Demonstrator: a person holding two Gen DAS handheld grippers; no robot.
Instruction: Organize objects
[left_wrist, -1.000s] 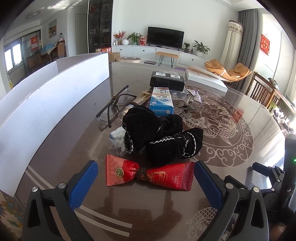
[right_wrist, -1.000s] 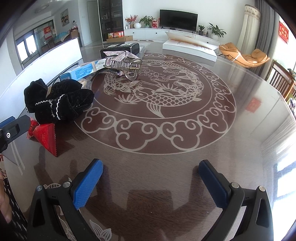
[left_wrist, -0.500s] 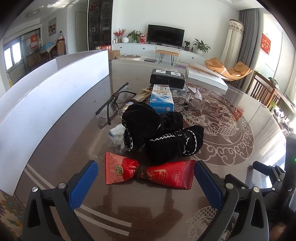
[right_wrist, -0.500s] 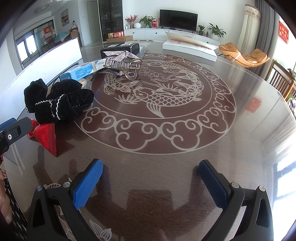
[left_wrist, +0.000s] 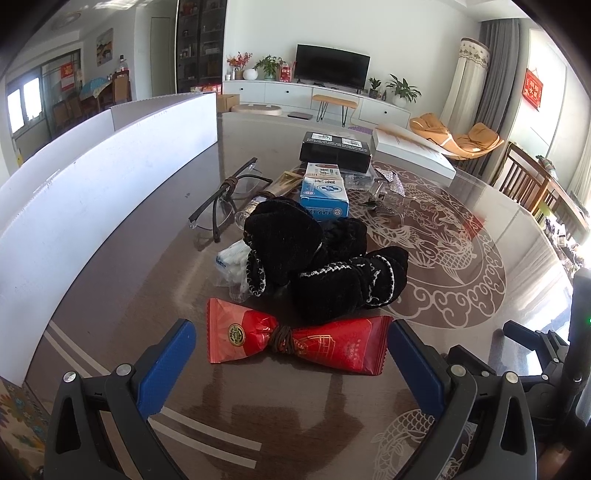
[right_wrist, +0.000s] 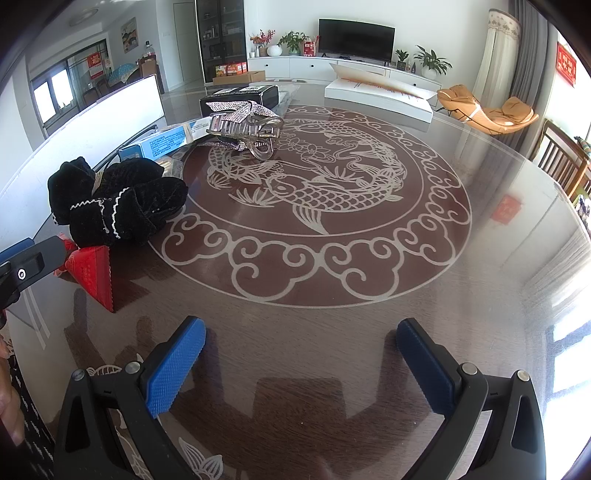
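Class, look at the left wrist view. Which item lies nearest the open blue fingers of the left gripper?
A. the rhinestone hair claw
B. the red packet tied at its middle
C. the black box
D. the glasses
B: the red packet lies on the table just ahead of the left gripper, between its spread fingers.

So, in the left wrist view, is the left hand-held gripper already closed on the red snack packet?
No, the left hand-held gripper is wide open, its blue pads standing apart on either side of the red snack packet.
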